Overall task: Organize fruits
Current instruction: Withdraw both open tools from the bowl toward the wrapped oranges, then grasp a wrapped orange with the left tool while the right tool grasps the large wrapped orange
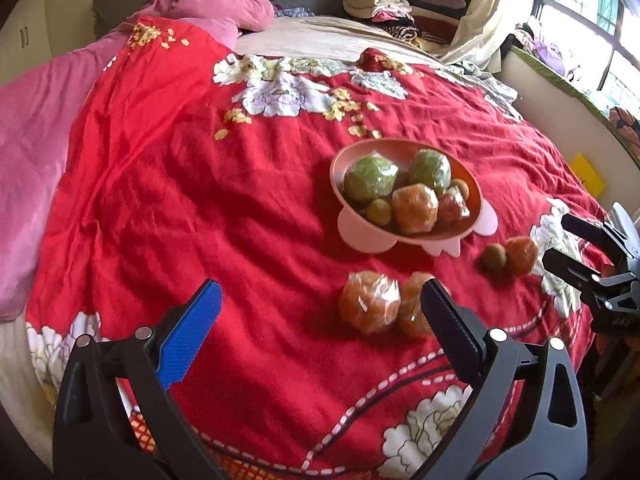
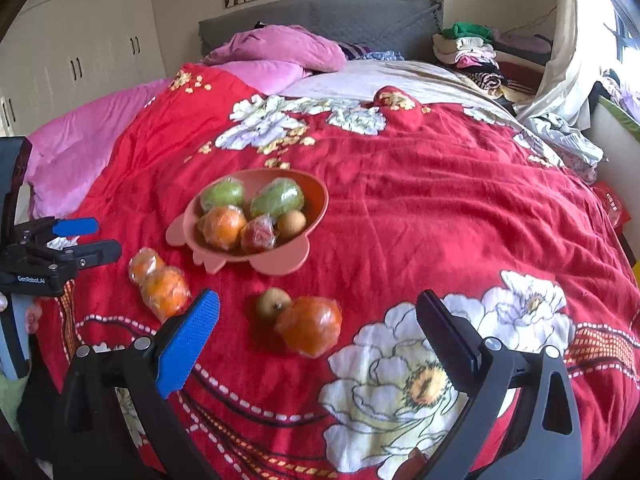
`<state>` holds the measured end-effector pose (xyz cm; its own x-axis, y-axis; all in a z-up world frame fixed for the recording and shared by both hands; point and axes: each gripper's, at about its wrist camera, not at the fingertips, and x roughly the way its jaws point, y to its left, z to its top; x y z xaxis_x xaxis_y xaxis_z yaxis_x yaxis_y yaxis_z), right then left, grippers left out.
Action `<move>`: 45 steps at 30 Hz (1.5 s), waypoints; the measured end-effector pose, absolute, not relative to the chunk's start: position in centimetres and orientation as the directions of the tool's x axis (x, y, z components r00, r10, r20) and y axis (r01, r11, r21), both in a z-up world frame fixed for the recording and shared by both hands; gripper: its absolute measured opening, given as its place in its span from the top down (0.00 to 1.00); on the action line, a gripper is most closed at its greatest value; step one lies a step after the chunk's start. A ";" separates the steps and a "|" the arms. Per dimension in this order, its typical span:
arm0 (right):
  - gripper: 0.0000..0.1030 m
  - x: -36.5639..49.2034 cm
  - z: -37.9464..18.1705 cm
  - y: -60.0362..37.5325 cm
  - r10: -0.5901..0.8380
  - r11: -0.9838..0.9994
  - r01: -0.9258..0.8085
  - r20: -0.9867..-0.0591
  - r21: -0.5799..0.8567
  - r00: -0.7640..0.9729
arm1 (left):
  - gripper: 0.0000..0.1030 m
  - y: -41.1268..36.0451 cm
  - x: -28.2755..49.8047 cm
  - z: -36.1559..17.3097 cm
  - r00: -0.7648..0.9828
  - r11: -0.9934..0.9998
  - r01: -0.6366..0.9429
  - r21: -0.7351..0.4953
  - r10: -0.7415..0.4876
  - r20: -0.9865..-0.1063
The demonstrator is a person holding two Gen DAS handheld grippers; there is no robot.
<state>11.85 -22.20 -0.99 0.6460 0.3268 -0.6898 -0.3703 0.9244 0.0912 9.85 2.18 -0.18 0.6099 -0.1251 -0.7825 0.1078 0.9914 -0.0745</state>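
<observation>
Left claw [image 1: 320, 300]: spread wide, empty, above the red floral bedspread [image 1: 200, 200].
Just ahead of it, by its right finger: two plastic-wrapped oranges [image 1: 370, 302], touching each other.
Right claw [image 2: 318, 312]: spread wide, empty.
Just ahead of it, between its fingers: one wrapped orange [image 2: 310, 330] touching a small brown fruit [image 2: 273, 303], both on the bedspread.
Farther ahead of both claws: pink bowl [image 2: 280, 266] holding two wrapped green fruits [image 2: 277, 197], a wrapped orange, a wrapped red fruit [image 2: 259, 235] and small brown fruits.
Beyond, at the headboard: pink pillows [image 2: 280, 46]; to the right, stacked clothes [image 2: 468, 50].
</observation>
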 end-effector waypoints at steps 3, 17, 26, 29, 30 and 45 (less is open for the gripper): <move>0.04 11.7 -1.3 -22.1 0.327 0.923 -0.373 -0.695 0.091 0.640 | 0.09 2.3 9.5 -0.7 0.598 0.992 0.108 -0.069 -0.120 -0.793; 0.04 10.8 -2.4 -21.8 0.319 0.919 -0.385 -0.723 0.079 0.613 | 0.09 1.3 8.5 -2.3 0.563 0.990 0.142 -0.014 -0.093 -0.821; 0.04 10.4 -3.0 -22.2 0.303 0.923 -0.379 -0.734 0.066 0.608 | 0.18 0.8 8.0 -2.9 0.552 0.986 0.167 -0.002 -0.095 -0.828; 0.04 10.5 -3.1 -22.3 0.301 0.924 -0.378 -0.734 0.066 0.608 | 0.19 0.7 8.0 -3.1 0.549 0.985 0.173 -0.001 -0.097 -0.830; 0.04 10.4 -3.1 -22.4 0.303 0.923 -0.380 -0.733 0.066 0.609 | 0.19 0.6 8.0 -3.1 0.549 0.985 0.173 0.001 -0.095 -0.830; 0.08 11.2 -3.9 -22.3 0.290 0.925 -0.377 -0.733 0.049 0.615 | 0.49 -0.4 10.0 -3.8 0.555 0.974 0.224 -0.013 -0.139 -0.820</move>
<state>11.15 -22.33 -3.91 0.6154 0.2896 -0.7331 -0.3772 0.9248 0.0487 9.98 -0.42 -3.76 0.5551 -0.1389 -0.8201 0.2241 0.9745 -0.0133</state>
